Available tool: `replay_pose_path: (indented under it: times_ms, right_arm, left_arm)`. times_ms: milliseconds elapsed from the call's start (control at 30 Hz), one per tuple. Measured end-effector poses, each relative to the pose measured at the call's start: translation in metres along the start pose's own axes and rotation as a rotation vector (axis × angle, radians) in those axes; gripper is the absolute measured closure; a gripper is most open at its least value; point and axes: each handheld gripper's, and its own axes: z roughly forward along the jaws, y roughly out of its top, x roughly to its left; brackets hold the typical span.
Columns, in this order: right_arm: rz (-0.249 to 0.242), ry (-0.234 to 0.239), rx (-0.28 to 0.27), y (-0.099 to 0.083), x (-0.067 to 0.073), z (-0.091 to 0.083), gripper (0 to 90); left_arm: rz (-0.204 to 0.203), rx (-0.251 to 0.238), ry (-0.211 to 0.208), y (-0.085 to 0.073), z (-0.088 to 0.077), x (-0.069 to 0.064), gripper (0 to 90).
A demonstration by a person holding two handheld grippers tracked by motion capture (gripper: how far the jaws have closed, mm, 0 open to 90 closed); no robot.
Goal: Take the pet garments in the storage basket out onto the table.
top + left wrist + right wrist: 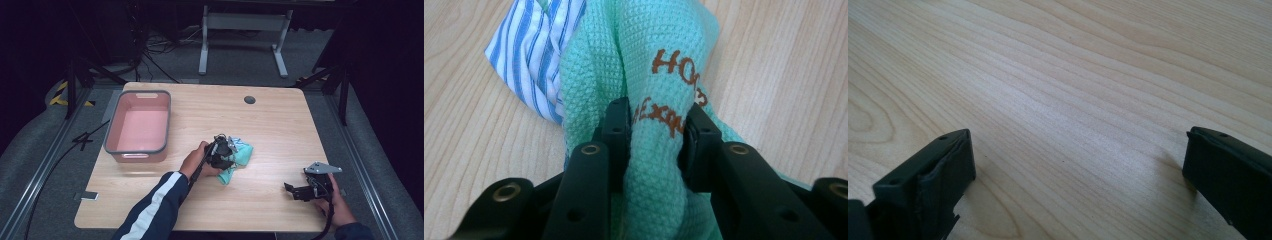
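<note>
Bin [112,131] near tabletop's left edge. Cloth [240,156] at tabletop's middle, bunched, green with a striped fold, pinched between left gripper [227,155] jaws. Right gripper [291,191] near front right corner, jaws spread wide over bare wood.

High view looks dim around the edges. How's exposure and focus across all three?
High view: table is lit, surroundings fall to near black, picture soft. Left gripper view: sharp and evenly lit, the weave and orange lettering of the green cloth read clearly, with the left gripper pinching it. Right gripper view: wood grain crisp, the right gripper casts soft shadows, its near jaws slightly blurred.
</note>
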Motion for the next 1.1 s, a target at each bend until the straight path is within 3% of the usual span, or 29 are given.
replay_pose_path:
  times_ms: [233,300,533,600,700,1100]
  right_arm:
    - [0.0,0.0,0.0,0.0,0.0,0.0,0.7]
    - [0.0,0.0,0.0,0.0,0.0,0.0,0.7]
    - [0.0,0.0,0.0,0.0,0.0,0.0,0.7]
    - [0.0,0.0,0.0,0.0,0.0,0.0,0.7]
    - [0.0,0.0,0.0,0.0,0.0,0.0,0.7]
    - [0.005,0.001,0.0,0.0,0.0,0.0,0.7]
  left_arm:
    - [-0.002,-0.005,0.011,0.0,-0.006,-0.002,58.6]
    - [-0.007,-0.015,0.002,0.0,-0.01,-0.002,49.6]
    - [-0.007,-0.032,0.007,-0.001,-0.028,-0.002,34.2]
    - [-0.014,-0.043,0.009,-0.002,-0.035,-0.003,32.7]
    - [0.006,-0.058,-0.001,-0.004,-0.045,-0.004,31.0]
    - [0.067,-0.066,0.063,-0.01,-0.073,-0.017,22.1]
